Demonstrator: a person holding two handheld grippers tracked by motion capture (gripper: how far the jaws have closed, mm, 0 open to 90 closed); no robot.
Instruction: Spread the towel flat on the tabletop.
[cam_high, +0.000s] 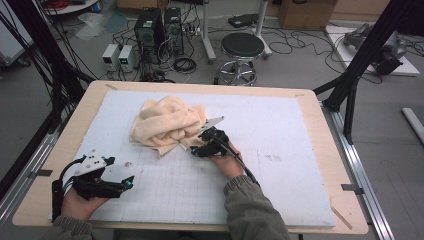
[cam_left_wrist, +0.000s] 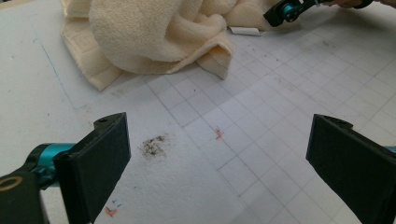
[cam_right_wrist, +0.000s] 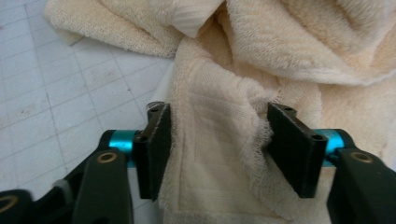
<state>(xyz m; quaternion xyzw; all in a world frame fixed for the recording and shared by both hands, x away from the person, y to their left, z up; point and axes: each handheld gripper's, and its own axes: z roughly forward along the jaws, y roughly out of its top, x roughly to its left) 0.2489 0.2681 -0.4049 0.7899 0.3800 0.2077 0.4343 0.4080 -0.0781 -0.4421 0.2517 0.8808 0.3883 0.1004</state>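
Jaws of our right gripper (cam_right_wrist: 215, 149) straddle a hem of the cream towel (cam_high: 167, 125) heaped mid-mat, pads not yet pinching; we close squarely on one layer; left gripper (cam_left_wrist: 219, 158), nearer us, gapes empty.

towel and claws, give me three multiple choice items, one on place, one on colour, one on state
1. Where does the towel lie on the table?
A. far side, left of the middle
B. near right corner
C. off the edge

2. What colour is the towel?
A. blue
B. cream
C. dark green

3. How does the left claw stand?
A. shut on the towel
B. shut on nothing
C. open, over bare mat

Key: 1 A, the high view shows it beyond the hands, left of centre. 2 B, it looks pale cream in all views. 3 C, its pads stand wide apart with gridded mat between them, while the right claw straddles a towel fold.
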